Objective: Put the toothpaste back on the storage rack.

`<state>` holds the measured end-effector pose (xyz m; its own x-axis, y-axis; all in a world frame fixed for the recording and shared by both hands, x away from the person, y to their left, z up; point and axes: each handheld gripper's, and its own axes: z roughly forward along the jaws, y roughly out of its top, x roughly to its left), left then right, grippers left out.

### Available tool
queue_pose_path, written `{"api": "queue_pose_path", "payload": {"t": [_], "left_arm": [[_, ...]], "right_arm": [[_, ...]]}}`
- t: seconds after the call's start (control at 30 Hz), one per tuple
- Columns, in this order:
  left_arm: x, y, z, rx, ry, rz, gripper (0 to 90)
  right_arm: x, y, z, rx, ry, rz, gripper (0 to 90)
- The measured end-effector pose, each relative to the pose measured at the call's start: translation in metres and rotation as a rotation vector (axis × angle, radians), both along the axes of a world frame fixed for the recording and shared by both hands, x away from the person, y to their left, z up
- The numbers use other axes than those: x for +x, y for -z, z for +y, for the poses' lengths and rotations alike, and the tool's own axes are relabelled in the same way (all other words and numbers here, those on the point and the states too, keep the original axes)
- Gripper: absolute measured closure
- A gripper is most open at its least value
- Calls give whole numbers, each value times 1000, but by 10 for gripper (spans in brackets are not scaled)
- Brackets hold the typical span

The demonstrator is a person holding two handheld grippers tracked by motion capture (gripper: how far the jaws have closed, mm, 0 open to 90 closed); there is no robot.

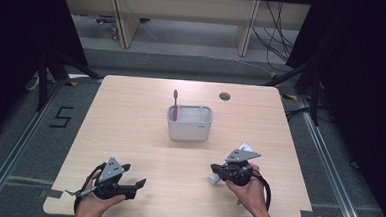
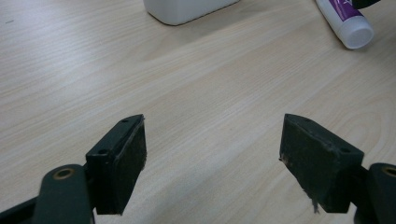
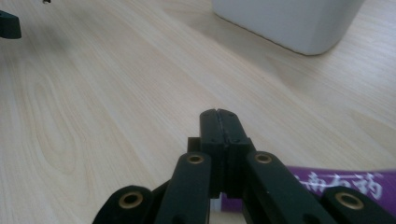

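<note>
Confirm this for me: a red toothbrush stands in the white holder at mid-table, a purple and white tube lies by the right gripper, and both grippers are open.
Not quite. The right gripper is shut: the right gripper view shows its jaws pressed together on nothing. The left gripper is open. The red toothbrush does stand in the white holder, and the purple and white tube lies by the right gripper.

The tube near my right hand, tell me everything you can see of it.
The tube is white with a purple printed band and a white cap at one end. It looks like soft plastic. It lies flat on the table, near the right gripper, whose jaws are shut just above it, gripping nothing. The gripper hides its other end. White characters show on the purple, too blurred to read.
</note>
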<state>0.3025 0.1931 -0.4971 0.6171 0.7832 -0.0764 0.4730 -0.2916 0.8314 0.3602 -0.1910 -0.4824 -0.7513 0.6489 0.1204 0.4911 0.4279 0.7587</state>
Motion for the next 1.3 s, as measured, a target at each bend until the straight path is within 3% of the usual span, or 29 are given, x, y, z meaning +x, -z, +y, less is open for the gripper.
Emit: {"api": "queue_pose_path", "payload": {"t": [0.13,0.33,0.4,0.43,0.5,0.53,0.57,0.6,0.7,0.77,0.8,0.97,1.03,1.13,1.2,1.23,1.3], "left_arm": [[0,0,0,-1,1,-4,221],[0,2,-1,4,7,1,205],[0,2,-1,6,9,-2,205],[0,1,1,32,19,1,203],[0,1,1,36,15,2,201],[0,3,-2,8,-1,1,193],[-1,3,-1,11,1,3,192],[-1,3,-2,7,0,3,191],[-1,3,-2,9,1,6,187],[-1,4,-2,8,4,6,187],[-1,4,-2,12,4,7,186],[-2,4,-4,6,6,6,187],[-2,5,-4,12,7,11,187],[-3,5,-5,17,8,11,186],[-3,5,-5,14,11,13,187],[-3,6,-6,4,10,12,186],[-3,6,-6,12,14,14,187]], "right_arm": [[4,2,8,-29,-25,11,900],[10,8,14,-66,-19,47,900],[12,11,15,-61,-25,25,900],[12,11,15,-80,-36,51,900],[12,11,15,-86,-17,53,900],[11,13,16,-75,-10,63,900],[10,12,16,-83,7,80,900],[11,13,15,-79,-16,60,900],[10,12,14,-95,-38,68,900],[7,11,14,-98,-29,91,900],[7,13,14,-90,-44,69,900],[2,14,11,-123,-67,71,900],[-2,13,9,-109,-61,106,900],[-7,13,3,-144,-92,90,900],[-10,13,3,-138,-74,96,900],[-16,12,-1,-150,-84,125,900],[-19,13,-6,-166,-85,119,900]]}}
